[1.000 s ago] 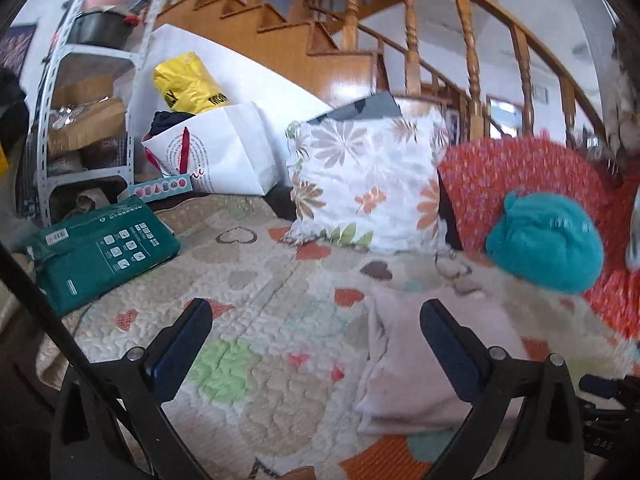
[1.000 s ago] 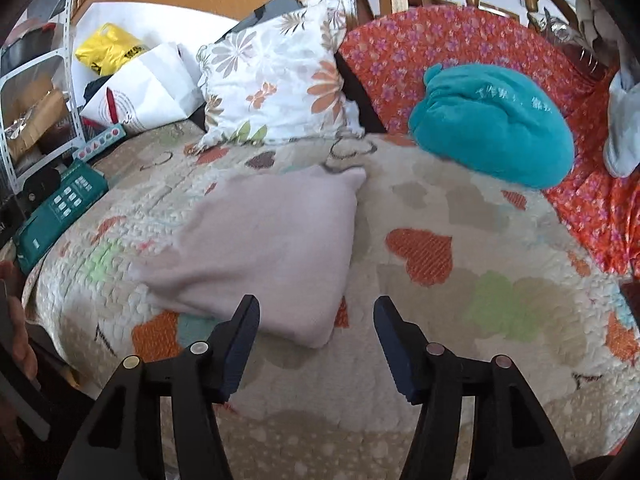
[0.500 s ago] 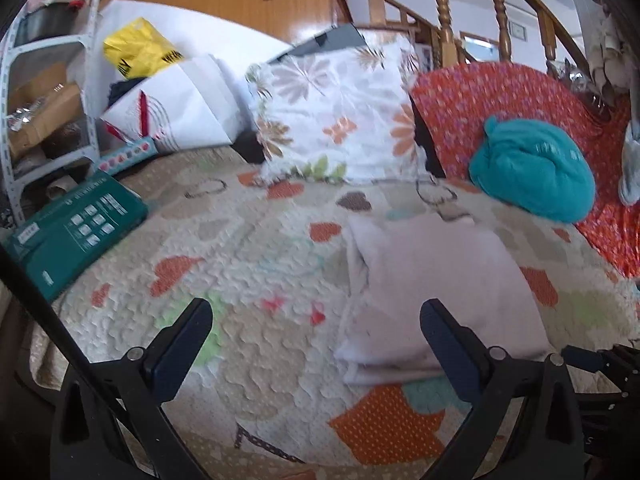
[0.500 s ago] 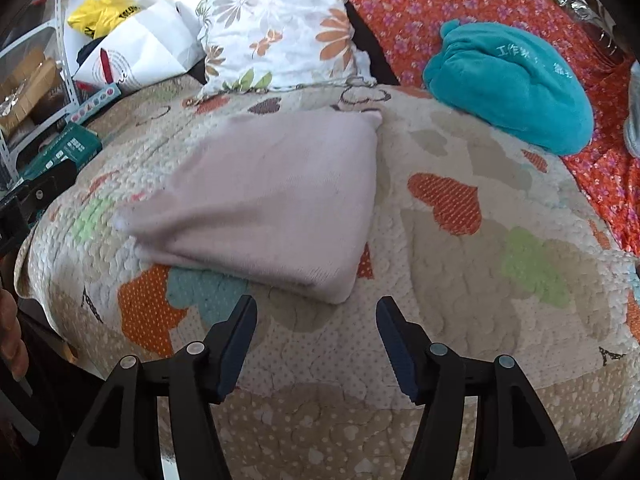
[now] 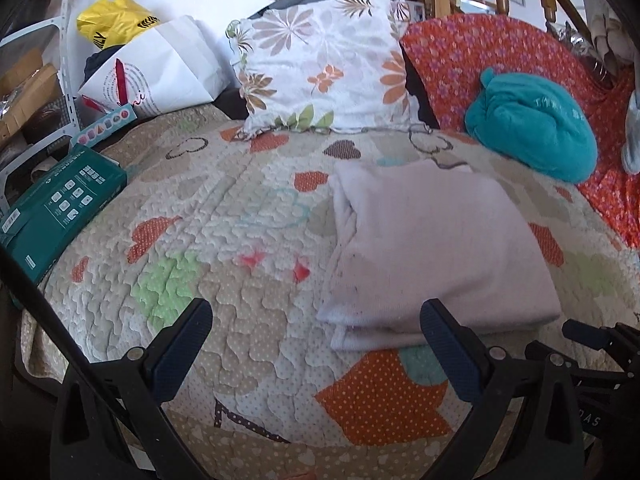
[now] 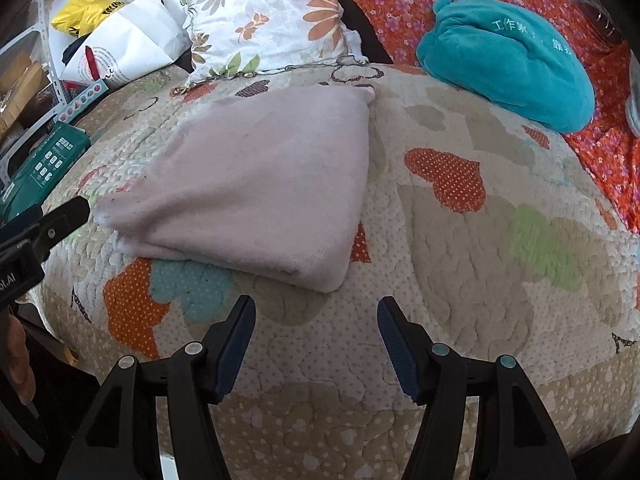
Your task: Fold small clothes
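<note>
Lying folded on the quilted bed point(image 5: 240, 220), the pale pink garment point(image 5: 432, 248) runs its long axis away from both cameras. The left gripper point(image 5: 316, 344) hovers with jaws spread wide and empty, the garment's near edge just ahead and rightward. The right gripper point(image 6: 316, 340), jaws also parted, holding nothing, sits just off its near-right corner, probably slightly nearer

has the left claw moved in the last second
Yes. The left claw tipped downward and swung right: the stair railing has left its view, and the folded pink garment now lies nearer centre, against the floral pillow.
</note>
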